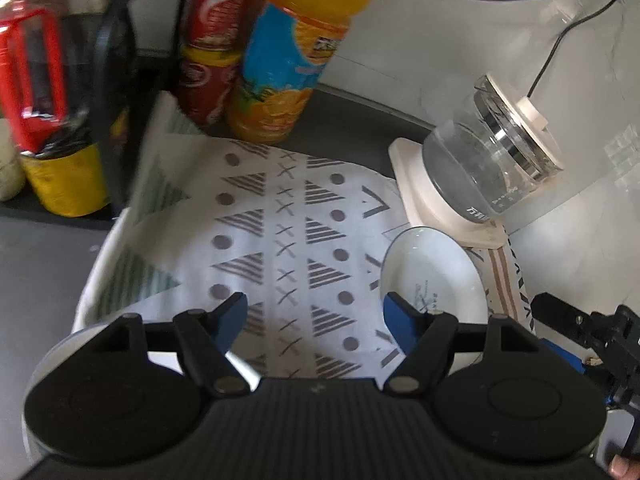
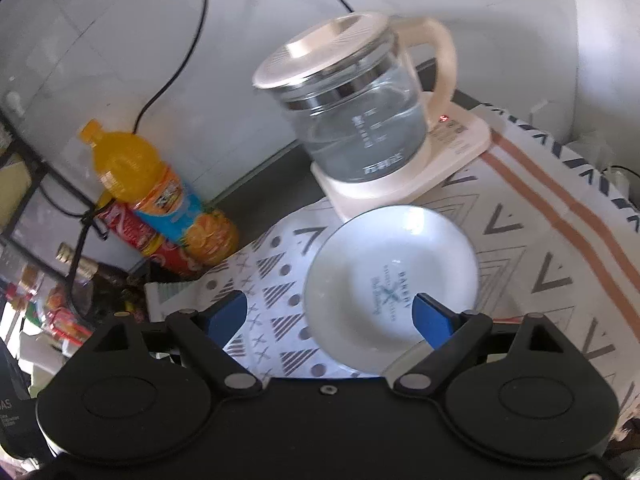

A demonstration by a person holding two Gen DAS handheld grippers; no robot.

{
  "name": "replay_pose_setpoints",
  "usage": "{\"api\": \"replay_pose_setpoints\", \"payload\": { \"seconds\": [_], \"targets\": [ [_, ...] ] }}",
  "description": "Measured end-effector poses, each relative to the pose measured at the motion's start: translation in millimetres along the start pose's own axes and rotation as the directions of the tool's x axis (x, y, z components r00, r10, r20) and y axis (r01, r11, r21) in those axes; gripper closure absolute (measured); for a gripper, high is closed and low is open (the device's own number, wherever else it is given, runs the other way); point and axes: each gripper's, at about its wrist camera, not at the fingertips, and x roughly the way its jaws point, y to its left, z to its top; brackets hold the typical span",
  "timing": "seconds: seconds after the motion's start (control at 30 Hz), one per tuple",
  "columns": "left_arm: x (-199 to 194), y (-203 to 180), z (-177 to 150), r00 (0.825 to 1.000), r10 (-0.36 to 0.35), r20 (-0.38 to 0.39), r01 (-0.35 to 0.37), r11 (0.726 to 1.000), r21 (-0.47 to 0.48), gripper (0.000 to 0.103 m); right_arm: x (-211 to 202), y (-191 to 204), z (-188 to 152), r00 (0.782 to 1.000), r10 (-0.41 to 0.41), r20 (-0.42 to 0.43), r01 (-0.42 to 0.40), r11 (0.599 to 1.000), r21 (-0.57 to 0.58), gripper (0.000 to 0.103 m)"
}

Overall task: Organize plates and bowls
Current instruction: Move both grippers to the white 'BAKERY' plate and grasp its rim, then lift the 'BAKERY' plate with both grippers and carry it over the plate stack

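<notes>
Round white ceramic plate (image 2: 390, 276) with blue lettering lying on the patterned cloth (image 1: 280, 220) beside the glass kettle (image 2: 356, 120), left gripper (image 1: 314, 318) and right gripper (image 2: 340, 316) both released, holding nothing.

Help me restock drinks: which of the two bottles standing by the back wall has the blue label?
The orange juice bottle, filled with orange drink, wears the blue label. The red bottle beside it has a red and yellow wrapper instead.
</notes>
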Motion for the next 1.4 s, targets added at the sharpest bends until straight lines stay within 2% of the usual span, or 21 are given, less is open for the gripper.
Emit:
{"api": "replay_pose_setpoints", "payload": {
  "seconds": [0.27, 0.53, 0.87, 0.93, 1.1, 1.33, 1.4],
  "targets": [
    [39, -16, 11, 0.996, -0.051, -0.066, 0.051, 0.999, -0.002, 0.030, 15, -28, 22, 0.998, -0.052, -0.032, 0.054, 0.995, 0.087, 0.015],
    [82, -29, 19, 0.984, -0.094, -0.150, 0.096, 0.995, 0.008, 0.034, 38, -66, 42, 0.989, -0.087, -0.117, 0.112, 0.968, 0.225, 0.030],
    [122, -36, 27, 0.967, -0.138, -0.216, 0.134, 0.990, -0.032, 0.065, 80, -100, 53, 0.957, -0.139, -0.257, 0.204, 0.946, 0.251, 0.057],
    [129, -37, 26, 0.963, -0.138, -0.232, 0.133, 0.990, -0.038, 0.069, 86, -104, 52, 0.953, -0.131, -0.274, 0.205, 0.943, 0.261, 0.066],
    [142, -38, 25, 0.954, -0.147, -0.262, 0.138, 0.989, -0.055, 0.078, 99, -108, 52, 0.941, -0.129, -0.312, 0.211, 0.946, 0.247, 0.073],
    [158, -39, 18, 0.938, -0.156, -0.309, 0.135, 0.987, -0.089, 0.089, 118, -101, 49, 0.919, -0.145, -0.367, 0.224, 0.957, 0.183, 0.074],
    [160, -42, 17, 0.941, -0.153, -0.303, 0.134, 0.988, -0.083, 0.090, 123, -97, 49, 0.912, -0.159, -0.379, 0.230, 0.962, 0.150, 0.074]
  ]
}}
